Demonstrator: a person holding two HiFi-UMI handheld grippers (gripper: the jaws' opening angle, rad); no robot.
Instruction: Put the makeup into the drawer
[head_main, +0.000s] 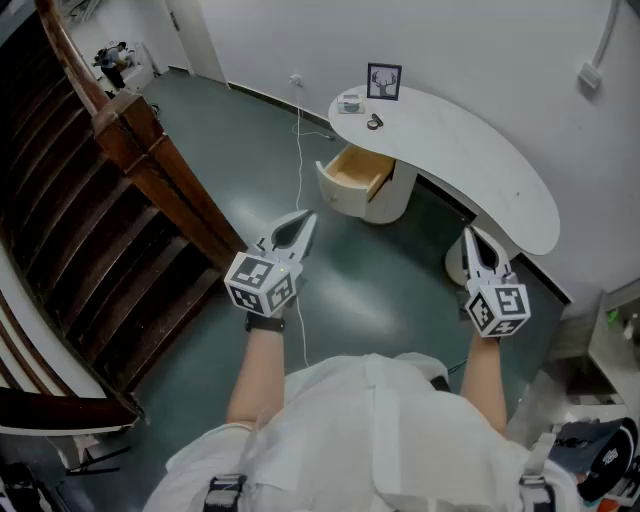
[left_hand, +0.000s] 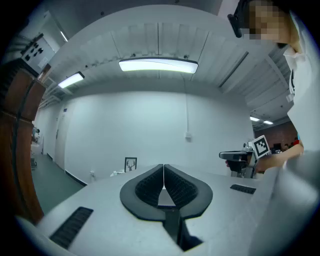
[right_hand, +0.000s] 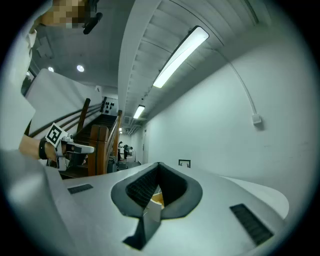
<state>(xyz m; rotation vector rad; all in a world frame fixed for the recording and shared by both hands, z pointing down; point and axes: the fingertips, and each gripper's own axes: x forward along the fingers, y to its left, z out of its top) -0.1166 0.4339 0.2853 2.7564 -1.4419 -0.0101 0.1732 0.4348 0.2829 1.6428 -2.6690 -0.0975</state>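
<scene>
Plainly, you were only at the approach: nothing had been picked up yet, and you stood well apart from the white curved desk (head_main: 480, 160) against the wall at your one o'clock. Your left gripper (head_main: 309, 218) was held level with its jaws clenched tip to tip and nothing between them. Your right gripper (head_main: 470, 233) was also level, its tips met at a point and it was just as empty.

The makeup lay at the desk's left end. A small dark round item (head_main: 374, 121), likely a compact, sat on the top, and a small pale box (head_main: 350, 102) sat near it at its ten o'clock. At that range I could not tell what either one really was. A black-framed picture (head_main: 384, 81) leaned against the wall at the dark item's twelve o'clock. The pale-wood drawer (head_main: 357, 172) in the white round pedestal under the desk already stood pulled out and looked empty, at about seven o'clock of the dark item.

By my reading, the next move called for you to walk up to that left end and spread one pair of jaws. You would then close on the dark item from above or from the side, clear of the picture. As the drawer was open, no pull seemed needed first. The brown wooden staircase (head_main: 120, 200) stood at your ten o'clock, and a thin white cable (head_main: 299, 160) trailed over the floor toward the drawer, something to mind as you stepped in.
</scene>
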